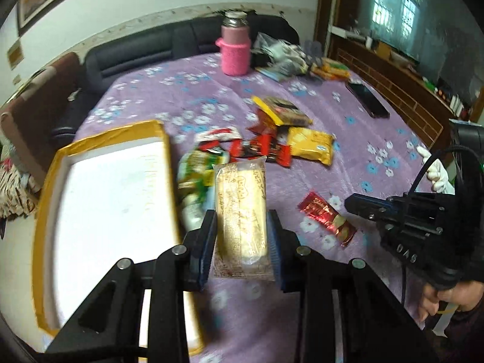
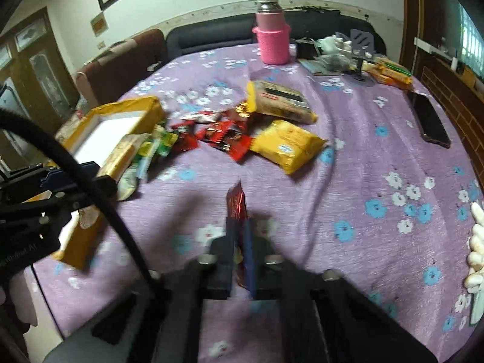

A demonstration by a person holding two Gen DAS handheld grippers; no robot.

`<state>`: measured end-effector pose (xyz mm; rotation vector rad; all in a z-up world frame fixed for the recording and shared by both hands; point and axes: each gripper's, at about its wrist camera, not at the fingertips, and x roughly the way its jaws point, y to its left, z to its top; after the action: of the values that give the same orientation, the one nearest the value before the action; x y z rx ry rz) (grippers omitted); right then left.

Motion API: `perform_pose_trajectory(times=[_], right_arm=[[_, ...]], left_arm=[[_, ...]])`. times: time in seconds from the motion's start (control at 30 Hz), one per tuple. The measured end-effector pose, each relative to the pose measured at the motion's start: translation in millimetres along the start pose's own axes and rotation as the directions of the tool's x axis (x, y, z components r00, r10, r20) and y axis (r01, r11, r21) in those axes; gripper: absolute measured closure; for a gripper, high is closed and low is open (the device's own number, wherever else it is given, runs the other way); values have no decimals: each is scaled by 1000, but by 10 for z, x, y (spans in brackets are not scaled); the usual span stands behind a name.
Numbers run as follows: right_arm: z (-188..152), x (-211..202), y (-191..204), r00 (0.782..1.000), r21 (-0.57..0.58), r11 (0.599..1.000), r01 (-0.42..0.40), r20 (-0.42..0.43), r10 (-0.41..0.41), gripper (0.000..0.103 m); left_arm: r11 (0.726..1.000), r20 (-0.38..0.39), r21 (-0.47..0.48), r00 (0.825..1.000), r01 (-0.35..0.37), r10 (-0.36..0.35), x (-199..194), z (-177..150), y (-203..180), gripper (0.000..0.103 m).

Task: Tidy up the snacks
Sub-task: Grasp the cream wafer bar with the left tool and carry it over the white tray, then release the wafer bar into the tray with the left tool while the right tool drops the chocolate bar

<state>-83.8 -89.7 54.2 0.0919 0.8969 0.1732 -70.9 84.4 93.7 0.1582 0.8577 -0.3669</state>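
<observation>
The left gripper [image 1: 242, 236] is clamped on a pale cream-wrapped snack bar [image 1: 242, 205], its two blue-padded fingers [image 1: 208, 242] pressing the packet's long sides; the bar points toward twelve o'clock and is held above the purple flowered tablecloth [image 1: 348, 139]. At nine o'clock from it lies a shallow yellow-rimmed box [image 1: 106, 133] with a white floor, just beside a green-and-white packet [image 1: 196, 178]. Toward one o'clock, a heap of red wrappers [image 1: 260, 148] touches a yellow packet [image 1: 311, 145], with a larger yellow-edged pack [image 1: 284, 110] behind them.

The right gripper [image 2: 240, 236] has its fingers closed on a dark red foil packet [image 2: 237, 202], which stands on edge and juts toward twelve o'clock; the view is blurred, so how firm the grip is seems uncertain. From the left wrist view this same red packet [image 1: 326, 217] appears at three o'clock, apparently lying on the cloth near the right gripper's tip [image 1: 354, 204].

Far back at twelve o'clock stands a pink flask [image 2: 272, 42], and at two o'clock a black phone [image 2: 431, 121] lies flat near the table's edge
</observation>
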Motion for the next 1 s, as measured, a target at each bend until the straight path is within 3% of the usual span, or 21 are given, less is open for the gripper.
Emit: perform_pose_trajectory(times=[0.2, 0.3, 0.4, 0.43, 0.7, 0.77, 1.0], right_arm=[[47, -135, 249, 999, -24, 999, -35, 16, 35, 103], [96, -182, 297, 999, -81, 997, -5, 39, 8, 102], [82, 5, 245, 999, -150, 988, 35, -9, -37, 72], [55, 100, 204, 999, -154, 987, 45, -23, -49, 69], [-109, 434, 91, 994, -124, 991, 49, -94, -61, 72], [-140, 416, 91, 995, -123, 991, 55, -75, -64, 80], [-107, 239, 92, 999, -42, 999, -14, -42, 13, 80]], left_arm=[[996, 16, -81, 999, -48, 49, -180, -186, 481, 69], [991, 22, -120, 998, -51, 54, -226, -295, 663, 69], [988, 28, -145, 998, -48, 52, -236, -365, 756, 69], [987, 26, -152, 998, -49, 53, -224, -381, 782, 69], [982, 23, -177, 997, -74, 79, -235, -450, 936, 69], [979, 25, -184, 996, -83, 89, -254, -468, 973, 69], [972, 16, -207, 993, -110, 116, -284, -494, 1139, 69]])
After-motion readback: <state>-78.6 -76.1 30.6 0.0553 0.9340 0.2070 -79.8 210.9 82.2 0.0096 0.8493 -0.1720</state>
